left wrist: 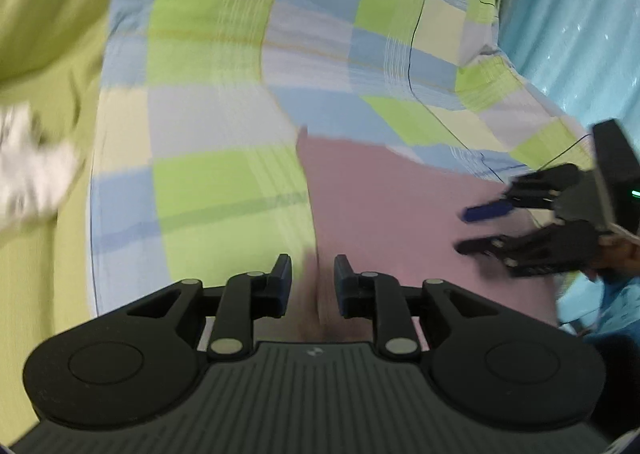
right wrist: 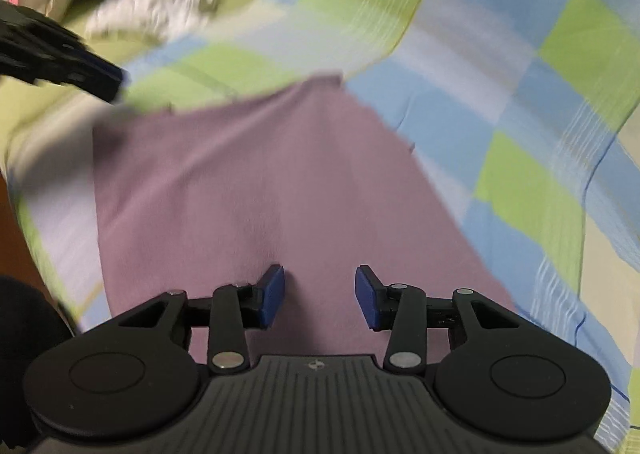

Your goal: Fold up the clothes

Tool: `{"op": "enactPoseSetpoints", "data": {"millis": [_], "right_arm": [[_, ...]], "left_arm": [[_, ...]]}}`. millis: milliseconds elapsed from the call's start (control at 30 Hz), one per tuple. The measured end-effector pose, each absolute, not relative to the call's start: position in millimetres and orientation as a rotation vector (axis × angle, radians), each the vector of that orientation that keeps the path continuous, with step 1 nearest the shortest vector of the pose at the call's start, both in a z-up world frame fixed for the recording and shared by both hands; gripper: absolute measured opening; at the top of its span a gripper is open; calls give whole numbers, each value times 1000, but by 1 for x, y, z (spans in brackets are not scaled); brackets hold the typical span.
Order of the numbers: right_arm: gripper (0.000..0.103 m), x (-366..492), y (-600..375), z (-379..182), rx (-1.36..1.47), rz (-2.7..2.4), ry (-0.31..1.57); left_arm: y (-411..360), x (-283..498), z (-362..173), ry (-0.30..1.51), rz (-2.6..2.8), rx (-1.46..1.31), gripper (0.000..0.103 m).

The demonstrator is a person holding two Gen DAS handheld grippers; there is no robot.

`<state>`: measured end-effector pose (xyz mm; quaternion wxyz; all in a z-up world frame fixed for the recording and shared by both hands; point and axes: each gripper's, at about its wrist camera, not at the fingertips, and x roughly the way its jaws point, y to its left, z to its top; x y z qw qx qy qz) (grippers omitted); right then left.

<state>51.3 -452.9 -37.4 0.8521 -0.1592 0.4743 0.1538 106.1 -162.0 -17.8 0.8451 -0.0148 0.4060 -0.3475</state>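
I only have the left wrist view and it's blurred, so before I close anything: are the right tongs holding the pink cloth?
Observer: No. In the right wrist view the right tongs are open, with the blue pads apart. The pink cloth lies flat beneath them, not pinched.
Operator: And my left tongs, seen from that side?
Observer: The left tongs hang over the cloth's far left corner. Motion blur hides whether they touch it.
Operator: Any bunching on the cloth I'd miss?
Observer: One soft crease starts at one of the right tongs' pads. The rest looks smooth on the checked sheet.
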Motion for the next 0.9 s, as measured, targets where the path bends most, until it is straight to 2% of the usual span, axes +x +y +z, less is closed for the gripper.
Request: {"op": "enactPoseSetpoints", "data": {"millis": [67, 167, 233, 400, 500, 700, 900], "right_arm": [[53, 62, -451, -36, -360, 343, 1046], [54, 81, -445, -25, -439, 393, 1101], [56, 94, -440, -19, -492, 427, 1137], [58, 127, -430, -2, -625, 513, 1223], [63, 148, -420, -1, -694, 588, 1224], [63, 200, -413, -10, -788, 639, 1216], [61, 232, -422, -23, -701, 718, 1274]], "left_arm": [[-154, 95, -24, 893, -718, -87, 20], [-144, 83, -32, 944, -695, -230, 22], [-140, 77, -40, 982, -683, -344, 30], [-144, 74, -64, 1037, -662, -595, 31], [-151, 74, -78, 1052, -629, -658, 31], [-155, 72, -88, 1005, -606, -726, 31], [-155, 71, -93, 976, -599, -746, 29]]}}
